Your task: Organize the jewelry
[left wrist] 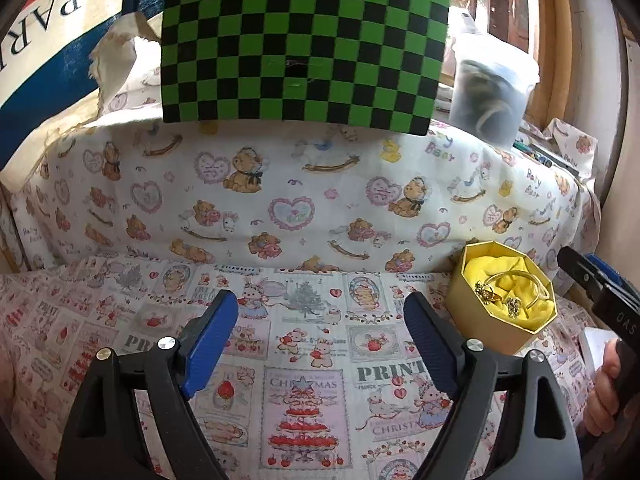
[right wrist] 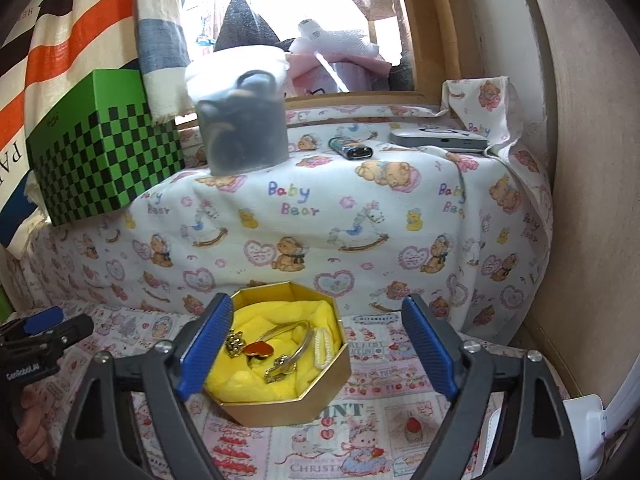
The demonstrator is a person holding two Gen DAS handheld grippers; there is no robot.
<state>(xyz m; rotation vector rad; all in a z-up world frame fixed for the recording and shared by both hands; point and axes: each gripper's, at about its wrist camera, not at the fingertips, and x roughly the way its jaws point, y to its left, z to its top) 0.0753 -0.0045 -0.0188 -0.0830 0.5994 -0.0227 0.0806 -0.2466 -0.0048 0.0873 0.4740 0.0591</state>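
A gold octagonal box (right wrist: 296,408) lined with yellow cloth sits on the printed tablecloth; it also shows at the right of the left wrist view (left wrist: 480,328). Inside lie a bangle (right wrist: 298,332), a red heart piece (right wrist: 260,349), a gold charm (right wrist: 235,344), a silver piece (right wrist: 280,368) and a white beaded piece (right wrist: 322,346). My right gripper (right wrist: 318,344) is open and empty, just behind the box, its left finger over the box's near left edge. My left gripper (left wrist: 320,332) is open and empty over bare cloth, left of the box.
A raised ledge draped in teddy-bear cloth (right wrist: 320,220) runs behind. On it stand a green checkered box (left wrist: 304,44), a translucent tub of dark items (right wrist: 242,120), a lighter (right wrist: 352,148) and a flat grey device (right wrist: 440,138). A wall (right wrist: 580,160) is at right.
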